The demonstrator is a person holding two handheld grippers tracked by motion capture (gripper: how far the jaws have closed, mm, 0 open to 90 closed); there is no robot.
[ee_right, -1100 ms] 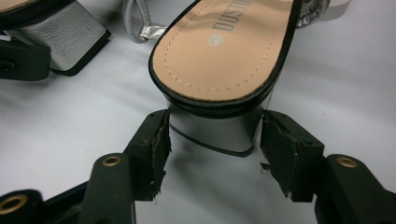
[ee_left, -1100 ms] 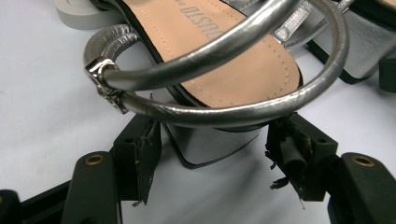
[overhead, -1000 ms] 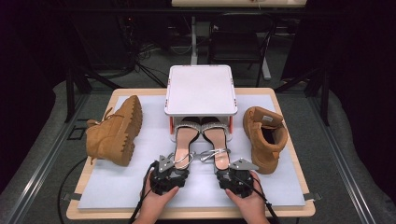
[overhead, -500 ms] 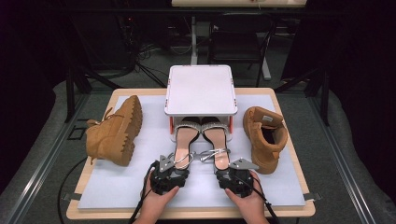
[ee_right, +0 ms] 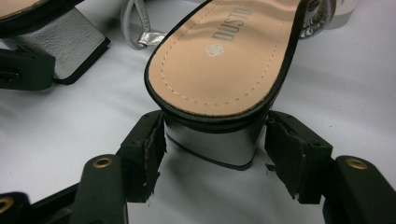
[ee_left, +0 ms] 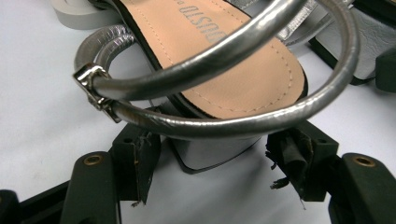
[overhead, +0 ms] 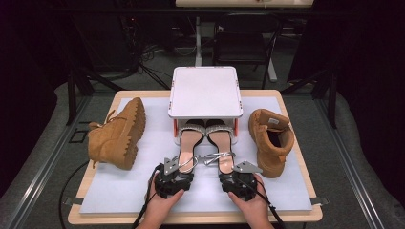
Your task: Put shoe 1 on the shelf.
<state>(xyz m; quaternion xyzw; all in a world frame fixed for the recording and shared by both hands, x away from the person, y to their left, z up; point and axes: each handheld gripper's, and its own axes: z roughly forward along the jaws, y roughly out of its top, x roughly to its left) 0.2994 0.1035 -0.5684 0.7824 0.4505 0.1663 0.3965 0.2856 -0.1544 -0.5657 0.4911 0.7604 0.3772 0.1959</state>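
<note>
Two silver block-heel sandals lie side by side, toes under a white stand, heels toward me: the left sandal (overhead: 188,143) and the right sandal (overhead: 223,143). My left gripper (overhead: 177,168) is open around the left sandal's heel (ee_left: 210,151), with a thin gap at each pad and the ankle strap (ee_left: 224,121) looping above. My right gripper (overhead: 234,171) brackets the right sandal's heel (ee_right: 212,140). Its jaws have just been opening, and the pads (ee_right: 149,158) stand beside the heel without pressing it.
A white stand (overhead: 204,90) on red legs sits at the back centre of the pale mat (overhead: 119,191). A tan boot (overhead: 117,136) lies on its side at the left. Its mate (overhead: 271,138) stands upright at the right, close to my right hand.
</note>
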